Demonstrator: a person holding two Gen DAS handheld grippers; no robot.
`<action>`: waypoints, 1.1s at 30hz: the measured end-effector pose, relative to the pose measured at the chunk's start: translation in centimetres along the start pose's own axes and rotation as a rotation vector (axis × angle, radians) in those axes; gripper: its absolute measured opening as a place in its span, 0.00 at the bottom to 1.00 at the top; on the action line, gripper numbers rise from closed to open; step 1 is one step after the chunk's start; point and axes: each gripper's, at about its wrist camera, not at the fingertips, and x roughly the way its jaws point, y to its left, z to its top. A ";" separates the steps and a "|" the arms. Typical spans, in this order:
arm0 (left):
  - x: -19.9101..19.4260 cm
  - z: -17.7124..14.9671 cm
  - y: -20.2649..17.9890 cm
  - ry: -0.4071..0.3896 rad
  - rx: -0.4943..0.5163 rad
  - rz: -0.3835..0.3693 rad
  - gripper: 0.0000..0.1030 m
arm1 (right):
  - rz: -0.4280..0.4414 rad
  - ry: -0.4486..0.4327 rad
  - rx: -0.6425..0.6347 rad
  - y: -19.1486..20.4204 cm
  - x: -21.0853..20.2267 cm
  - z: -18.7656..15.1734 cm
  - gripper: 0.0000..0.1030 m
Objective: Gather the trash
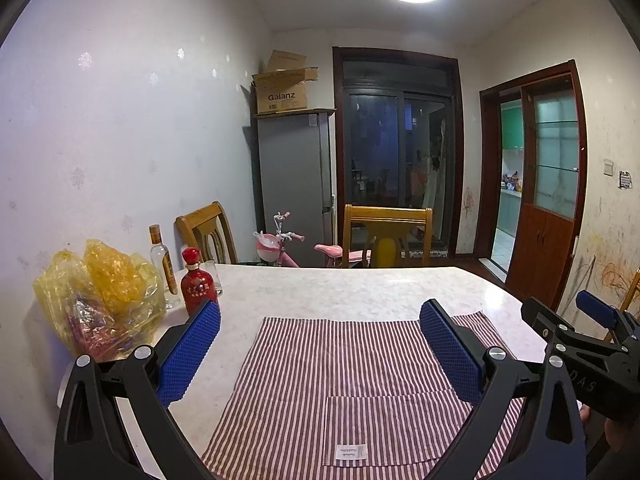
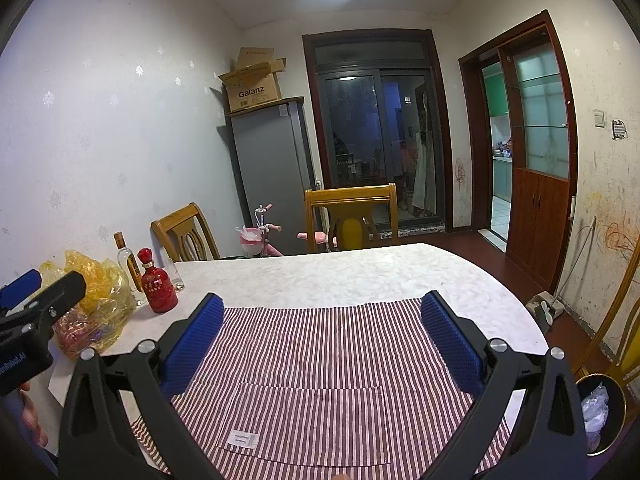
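A striped red-and-white cloth [image 1: 352, 380] lies flat on the marble table [image 1: 340, 292]; it also shows in the right wrist view [image 2: 316, 368]. My left gripper [image 1: 320, 354] is open and empty above the cloth's near part. My right gripper [image 2: 322, 346] is open and empty above the same cloth. A crumpled yellow plastic bag [image 1: 100, 300] sits at the table's left edge by the wall, also in the right wrist view [image 2: 96, 304]. A dark bin [image 2: 600, 412] with a clear liner stands on the floor at the lower right.
A red bottle [image 1: 198, 282], a clear bottle [image 1: 162, 264] and a glass [image 1: 214, 276] stand beside the bag. Two wooden chairs [image 1: 388, 236] stand at the table's far side. A pink child's bike [image 1: 280, 246] and a grey fridge [image 1: 294, 180] are behind.
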 end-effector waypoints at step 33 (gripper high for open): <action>1.3 -0.3 0.9 0.015 -0.006 -0.026 0.94 | -0.004 0.005 0.002 -0.3 0.2 -0.3 0.96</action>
